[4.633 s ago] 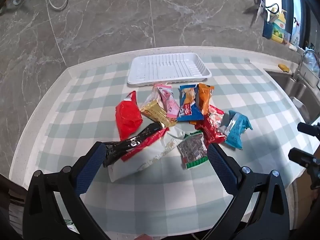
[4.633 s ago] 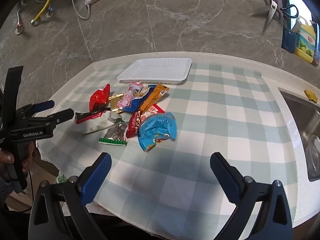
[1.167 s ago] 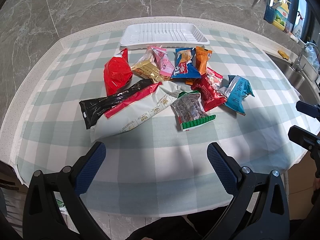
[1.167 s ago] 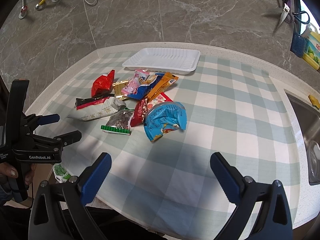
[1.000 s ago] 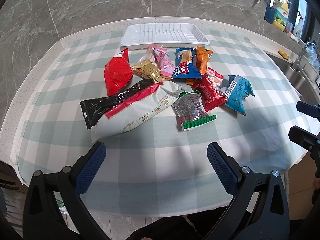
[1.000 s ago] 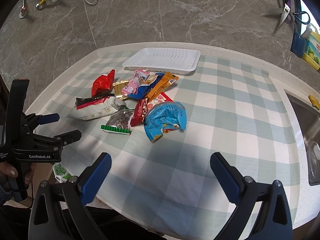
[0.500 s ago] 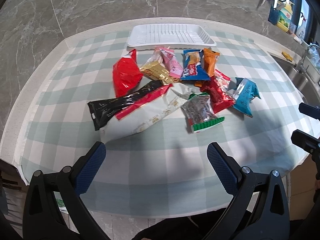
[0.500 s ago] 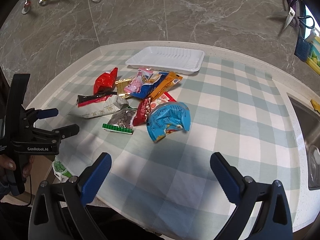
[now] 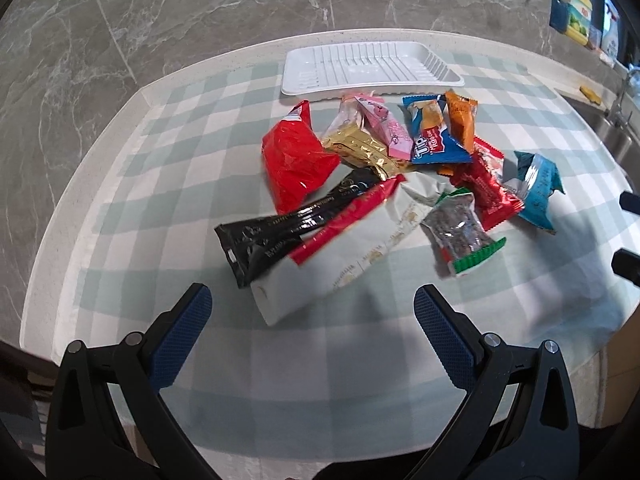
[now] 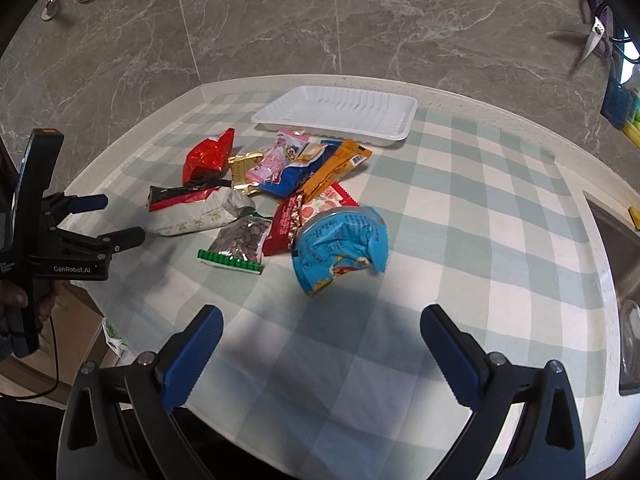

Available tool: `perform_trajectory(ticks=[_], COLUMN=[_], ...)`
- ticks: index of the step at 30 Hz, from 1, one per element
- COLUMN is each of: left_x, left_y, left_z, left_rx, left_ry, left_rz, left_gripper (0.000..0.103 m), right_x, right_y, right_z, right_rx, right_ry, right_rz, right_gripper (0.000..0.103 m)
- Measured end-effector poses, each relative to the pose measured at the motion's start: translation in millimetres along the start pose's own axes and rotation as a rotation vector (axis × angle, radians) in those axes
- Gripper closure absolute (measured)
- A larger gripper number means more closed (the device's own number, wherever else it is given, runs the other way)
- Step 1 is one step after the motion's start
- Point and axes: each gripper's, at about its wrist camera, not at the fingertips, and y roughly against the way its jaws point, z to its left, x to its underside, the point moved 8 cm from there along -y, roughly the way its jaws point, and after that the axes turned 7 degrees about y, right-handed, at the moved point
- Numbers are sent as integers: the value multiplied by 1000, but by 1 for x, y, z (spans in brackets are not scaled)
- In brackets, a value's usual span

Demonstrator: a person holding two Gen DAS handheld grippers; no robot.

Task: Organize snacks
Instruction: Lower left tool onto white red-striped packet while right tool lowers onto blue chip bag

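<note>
A pile of snack packets lies mid-table on a checked cloth: a red bag, a black packet on a long white bag, a gold packet, a pink one, a blue cookie pack, an orange one, a green-edged clear packet, a red packet and a light blue bag. An empty white tray sits behind them. My left gripper is open just before the white bag. My right gripper is open near the light blue bag.
A sink is set in the counter at the right. Bottles and scissors are by the marble wall at the back right. The cloth hangs over the near table edge.
Both grippers have moved slightly forward toward the pile and stay open. The left view has shifted left, so the pile sits further right. The snacks have not moved.
</note>
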Motion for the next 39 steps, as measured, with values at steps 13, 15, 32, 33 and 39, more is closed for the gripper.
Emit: perform_trajectory(ticks=[13, 15, 32, 33, 39], left_x=[-26, -30, -28, -25, -6], left_y=[-33, -39, -71, -72, -73], left_z=[-5, -6, -56, -60, -75], left_rx=[63, 80, 79, 63, -40], left_ry=[-157, -173, -512, -544, -701], left_rz=[41, 53, 54, 45, -19], left_gripper=[0, 0, 34, 37, 51], right_x=[-17, -17, -19, -18, -20], right_y=[-47, -55, -94, -96, -97], right_z=[-2, -3, -3, -4, -5], right_rx=[-99, -110, -181, -184, -178], right_ry=[-181, -220, -389, -397, -402], right_rz=[91, 116, 211, 215, 207], right_gripper=[7, 9, 37, 37, 38])
